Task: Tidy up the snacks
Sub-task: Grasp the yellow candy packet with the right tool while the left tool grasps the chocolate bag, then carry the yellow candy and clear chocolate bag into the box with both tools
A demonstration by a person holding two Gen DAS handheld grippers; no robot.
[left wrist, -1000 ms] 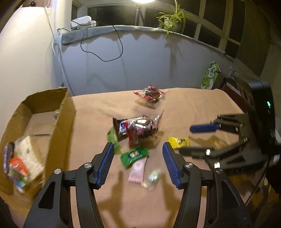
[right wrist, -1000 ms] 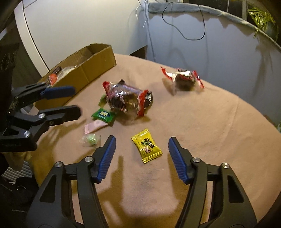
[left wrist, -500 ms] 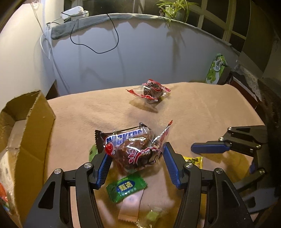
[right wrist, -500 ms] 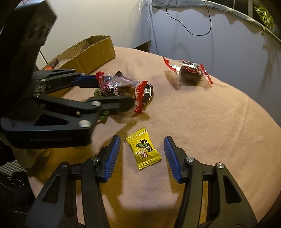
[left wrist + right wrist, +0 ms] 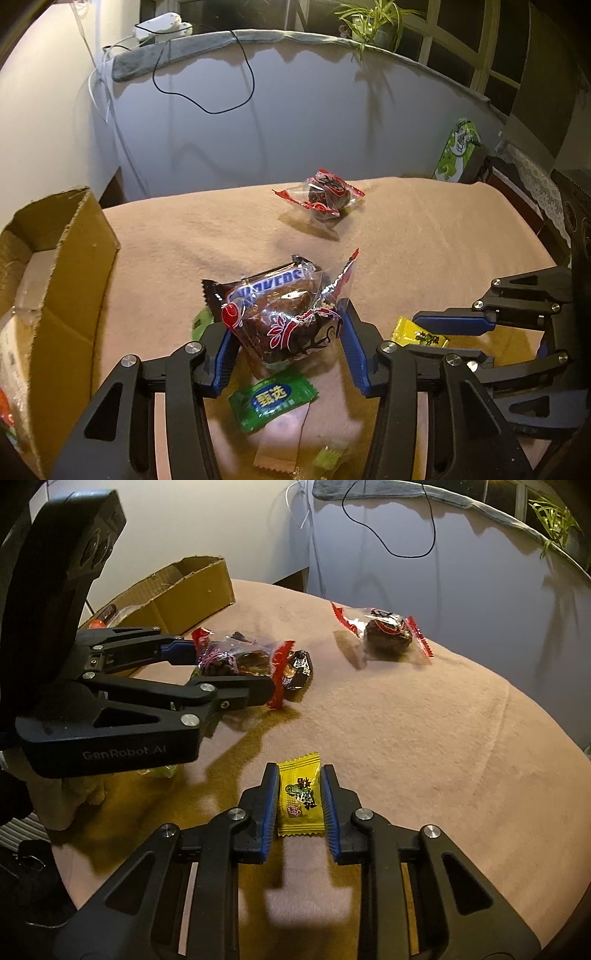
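A clear-wrapped brown cake packet [image 5: 291, 314] [image 5: 236, 659] with red print lies on a Snickers bar [image 5: 273, 282] [image 5: 299, 668]. My left gripper [image 5: 284, 326] [image 5: 229, 668] straddles the packet; its jaws are closing and both blue pads touch the wrapper. My right gripper [image 5: 299, 775] [image 5: 413, 332] points down at the cloth with a small yellow candy [image 5: 299, 797] [image 5: 408, 328] between its pads. Its jaws are closing too, and the pads meet the candy's edges. A second cake packet [image 5: 325, 194] [image 5: 386, 633] lies farther back.
An open cardboard box [image 5: 74, 266] [image 5: 184, 590] holding some snacks stands at the left table edge. A green candy [image 5: 273, 398], a pink wrapper [image 5: 280, 443] and a pale green sweet [image 5: 328, 458] lie under my left gripper. The tan cloth [image 5: 424, 240] ends at a grey wall behind.
My left gripper came forward and down over the cake packet, and its jaws narrowed onto it. The right gripper's jaws closed in from wide apart onto the yellow candy.
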